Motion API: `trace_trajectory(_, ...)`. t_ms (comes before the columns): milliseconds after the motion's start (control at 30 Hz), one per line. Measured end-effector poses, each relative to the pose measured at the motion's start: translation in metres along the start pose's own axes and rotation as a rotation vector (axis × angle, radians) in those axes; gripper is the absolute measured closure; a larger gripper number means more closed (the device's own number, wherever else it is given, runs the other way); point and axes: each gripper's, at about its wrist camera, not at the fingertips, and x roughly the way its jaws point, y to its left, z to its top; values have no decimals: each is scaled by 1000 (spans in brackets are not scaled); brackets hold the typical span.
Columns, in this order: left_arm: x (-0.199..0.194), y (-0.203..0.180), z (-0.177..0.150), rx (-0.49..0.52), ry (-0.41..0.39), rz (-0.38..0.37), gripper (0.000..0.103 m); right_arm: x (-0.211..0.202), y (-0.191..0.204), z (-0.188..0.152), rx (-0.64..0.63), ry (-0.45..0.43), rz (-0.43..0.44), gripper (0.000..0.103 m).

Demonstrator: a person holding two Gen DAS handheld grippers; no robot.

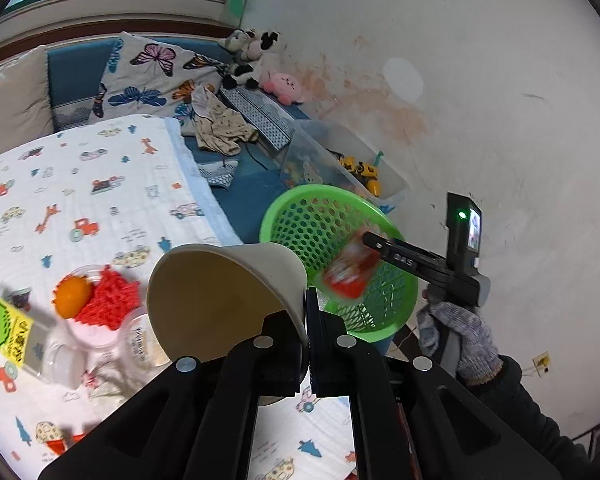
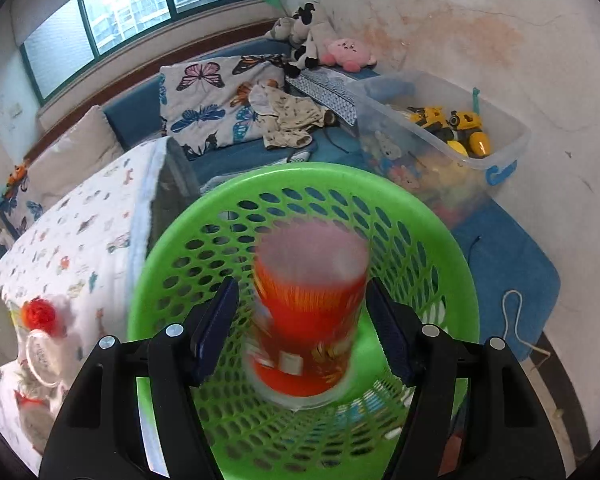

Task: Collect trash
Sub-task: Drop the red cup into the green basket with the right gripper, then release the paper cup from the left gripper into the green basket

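Note:
My left gripper (image 1: 306,320) is shut on the rim of a white paper cup (image 1: 220,300), held tilted above the patterned table. A green mesh basket (image 1: 296,208) stands beside the table, and it fills the right wrist view (image 2: 180,264). My right gripper (image 2: 302,320) is open above the basket; it also shows in the left wrist view (image 1: 370,240). A blurred red plastic cup (image 2: 308,320) lies between its spread fingers, apart from both pads, over the basket; in the left wrist view the red cup (image 1: 350,272) is inside the basket's mouth.
On the table cloth (image 1: 100,184) lie a clear cup with an orange and red netting (image 1: 88,300), a clear lid (image 1: 140,340) and a yellow-green packet (image 1: 4,328). A clear toy bin (image 2: 440,136) stands behind the basket by the wall. A sofa with cushions runs behind.

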Motion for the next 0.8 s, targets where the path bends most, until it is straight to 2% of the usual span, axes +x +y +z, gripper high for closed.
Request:
trace_trajectory(233, 24, -20, 5, 43, 36, -13, 100, 0, -1, 3, 15, -15, 20, 36)
trace_trajectory(600, 77, -51, 14, 97, 118, -36, 100, -42, -6, -11, -38, -58, -8, 30)
trace_trajectory(800, 116, -64, 21, 103, 179, -32, 100, -56, -20, -23, -5, -54, -11, 29)
